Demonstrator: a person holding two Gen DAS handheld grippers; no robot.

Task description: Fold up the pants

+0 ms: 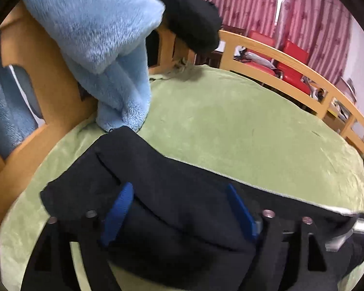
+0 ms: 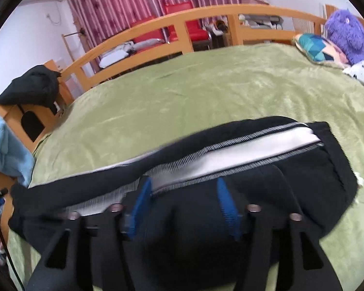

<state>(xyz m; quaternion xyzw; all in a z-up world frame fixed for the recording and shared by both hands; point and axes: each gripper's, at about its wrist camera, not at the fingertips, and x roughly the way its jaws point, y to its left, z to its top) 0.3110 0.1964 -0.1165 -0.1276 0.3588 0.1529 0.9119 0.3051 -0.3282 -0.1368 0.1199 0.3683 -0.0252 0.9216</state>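
Note:
Black pants (image 1: 172, 189) with a white and grey side stripe (image 2: 230, 150) lie folded lengthwise on the green bed cover (image 1: 230, 121). My left gripper (image 1: 179, 194) is open, its blue fingers over the pants' left end with cloth between them. My right gripper (image 2: 184, 191) is open, its blue pads over the black cloth just below the stripe, near the pants' right end (image 2: 327, 160). Whether either gripper touches the cloth I cannot tell.
A light blue fleece garment (image 1: 104, 48) and a black garment (image 1: 189, 17) hang over the wooden footboard (image 1: 48, 72). A wooden rail (image 2: 182, 26) runs along the far side. Pillows (image 2: 318, 48) and a purple plush toy (image 2: 347, 31) lie at the bed's far right.

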